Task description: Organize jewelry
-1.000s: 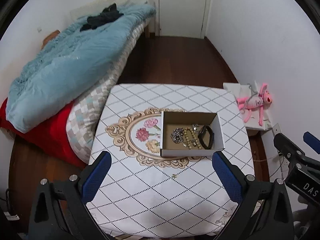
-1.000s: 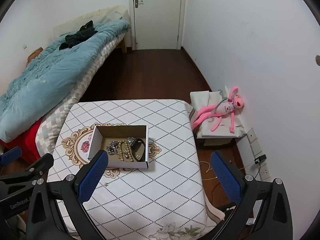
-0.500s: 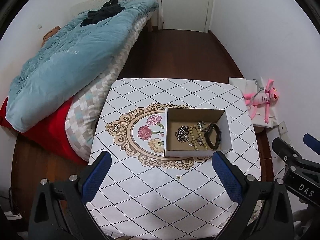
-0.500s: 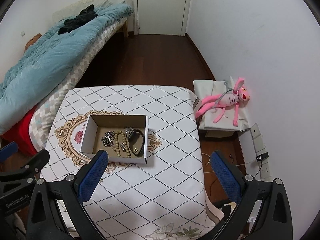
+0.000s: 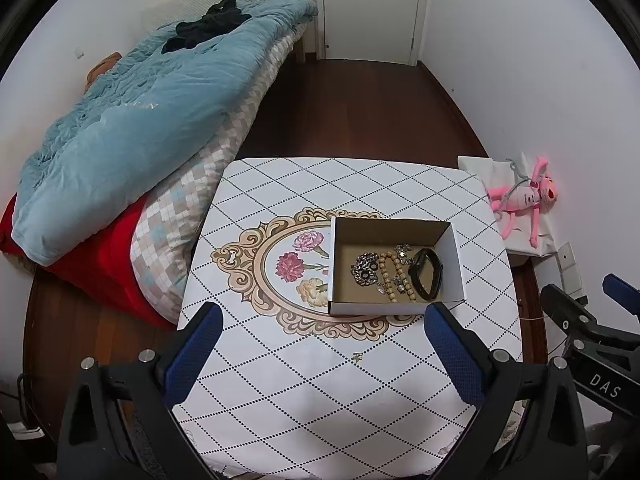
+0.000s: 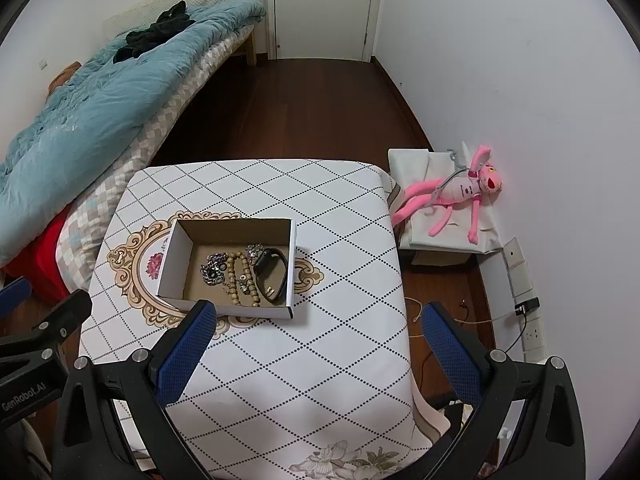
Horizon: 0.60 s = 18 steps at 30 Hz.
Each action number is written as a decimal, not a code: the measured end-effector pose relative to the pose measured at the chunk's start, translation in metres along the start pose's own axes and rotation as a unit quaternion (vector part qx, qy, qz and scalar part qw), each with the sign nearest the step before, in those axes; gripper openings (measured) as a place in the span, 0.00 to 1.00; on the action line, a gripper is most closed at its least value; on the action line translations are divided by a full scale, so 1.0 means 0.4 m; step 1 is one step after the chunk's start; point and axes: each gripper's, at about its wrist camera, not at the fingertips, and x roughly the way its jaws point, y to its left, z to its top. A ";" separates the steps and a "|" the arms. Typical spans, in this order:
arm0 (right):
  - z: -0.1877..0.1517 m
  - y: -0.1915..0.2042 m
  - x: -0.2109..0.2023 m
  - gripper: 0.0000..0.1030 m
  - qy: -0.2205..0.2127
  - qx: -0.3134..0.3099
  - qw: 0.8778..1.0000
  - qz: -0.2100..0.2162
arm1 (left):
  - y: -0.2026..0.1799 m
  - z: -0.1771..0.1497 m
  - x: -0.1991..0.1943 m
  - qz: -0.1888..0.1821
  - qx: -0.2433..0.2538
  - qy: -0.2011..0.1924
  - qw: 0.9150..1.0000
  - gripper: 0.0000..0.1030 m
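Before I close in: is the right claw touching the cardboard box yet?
Apart. In the left wrist view the right claw hangs off the table's right edge, clear of the cardboard box.

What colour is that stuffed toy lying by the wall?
The plush toy is bright pink with a white belly, clearest in the right wrist view.

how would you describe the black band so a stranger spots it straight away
Find the open cardboard box on the table. The black band lies at its right end, beside the wooden beads: the only smooth, dark loop there.
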 end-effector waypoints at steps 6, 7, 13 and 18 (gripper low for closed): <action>0.001 0.002 -0.001 1.00 -0.002 0.001 1.000 0.000 | 0.004 0.000 0.002 0.003 0.000 0.000 1.000 1.00; 0.001 0.004 -0.001 1.00 -0.002 0.000 1.000 0.000 | 0.005 -0.001 0.004 0.004 0.000 0.002 1.000 1.00; -0.001 0.004 -0.002 1.00 0.002 -0.003 1.000 0.002 | 0.005 -0.006 0.007 0.005 0.002 0.004 1.000 1.00; -0.004 -0.007 0.002 1.00 0.007 -0.006 1.000 0.005 | 0.003 -0.006 0.008 0.006 0.002 0.003 1.000 1.00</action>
